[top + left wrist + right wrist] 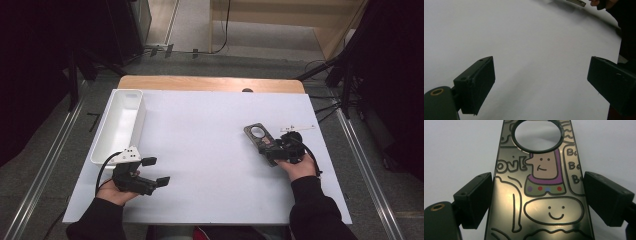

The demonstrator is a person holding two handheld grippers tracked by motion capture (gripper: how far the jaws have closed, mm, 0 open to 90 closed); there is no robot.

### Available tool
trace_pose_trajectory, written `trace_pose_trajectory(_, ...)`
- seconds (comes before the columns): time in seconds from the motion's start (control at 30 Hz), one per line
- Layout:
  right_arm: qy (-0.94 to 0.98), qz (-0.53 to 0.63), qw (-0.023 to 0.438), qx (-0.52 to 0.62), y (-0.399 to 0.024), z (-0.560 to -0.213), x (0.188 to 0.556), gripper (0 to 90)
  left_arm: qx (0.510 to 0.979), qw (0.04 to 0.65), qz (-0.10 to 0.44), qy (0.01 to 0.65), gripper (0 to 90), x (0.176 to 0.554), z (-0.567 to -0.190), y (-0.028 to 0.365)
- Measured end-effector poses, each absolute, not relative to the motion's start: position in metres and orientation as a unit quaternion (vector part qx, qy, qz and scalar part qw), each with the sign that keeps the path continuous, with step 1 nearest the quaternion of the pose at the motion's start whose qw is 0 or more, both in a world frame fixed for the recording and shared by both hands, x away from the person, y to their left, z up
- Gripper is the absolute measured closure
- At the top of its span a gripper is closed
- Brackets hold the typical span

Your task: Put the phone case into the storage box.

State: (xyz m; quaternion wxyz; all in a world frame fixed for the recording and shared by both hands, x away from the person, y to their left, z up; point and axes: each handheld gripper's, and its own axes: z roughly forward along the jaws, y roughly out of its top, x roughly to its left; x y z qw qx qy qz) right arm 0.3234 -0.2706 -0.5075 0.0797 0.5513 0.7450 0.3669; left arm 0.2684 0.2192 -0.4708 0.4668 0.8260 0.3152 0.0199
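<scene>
Where the right gripper's own camera looks along its jaws:
Tag: glossy dark door-hanger tag (541,195) with cartoon drawings, a round hole at its far end, lying lengthwise between the two black jaws.
Tag's place: on the white sheet (200,150), right of the middle, round hole pointing away from the person.
Right gripper (274,148): held low over the near end of the tag; jaws set against both long edges, clamped on the tag.
Right hand (300,167): behind the gripper, dark sleeve entering from the bottom edge.
White strip (298,128): thin, flat on the sheet just beyond the right gripper.
Left gripper (156,172): near the sheet's front left, well apart from the tag; jaws spread wide, nothing but bare sheet between them.
Left hand (117,192): wrapped round the gripper body, cable looping beside it.
Bin: white rectangular bin (131,117) along the sheet's left edge, just beyond the left gripper.
Bin's contents: bare white floor, nothing lying inside.
Table: wooden edge (210,82) showing past the far side of the sheet.
</scene>
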Motion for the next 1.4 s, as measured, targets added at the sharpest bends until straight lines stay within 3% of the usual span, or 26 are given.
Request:
trace_pose_trajectory(0.7,0.730,0.393,0.018,0.559,-0.262,-0.496,0.318,10.8,0.816,0.470,0.005,0.338,7.2,0.270,-0.470,0.218)
trace_pose_trajectory(0.93,0.733,0.395,0.014,0.554,-0.255,-0.492,0.317,10.8,0.815,0.469,-0.006,0.339,7.2,0.271,-0.471,0.218)
trace_pose_trajectory(1.03,0.736,0.397,0.010,0.548,-0.251,-0.491,0.316,10.7,0.811,0.473,-0.016,0.343,13.4,0.272,-0.471,0.218)
trace_pose_trajectory(1.4,0.740,0.401,0.000,0.540,-0.241,-0.490,0.315,10.7,0.807,0.475,-0.030,0.350,13.5,0.273,-0.470,0.218)
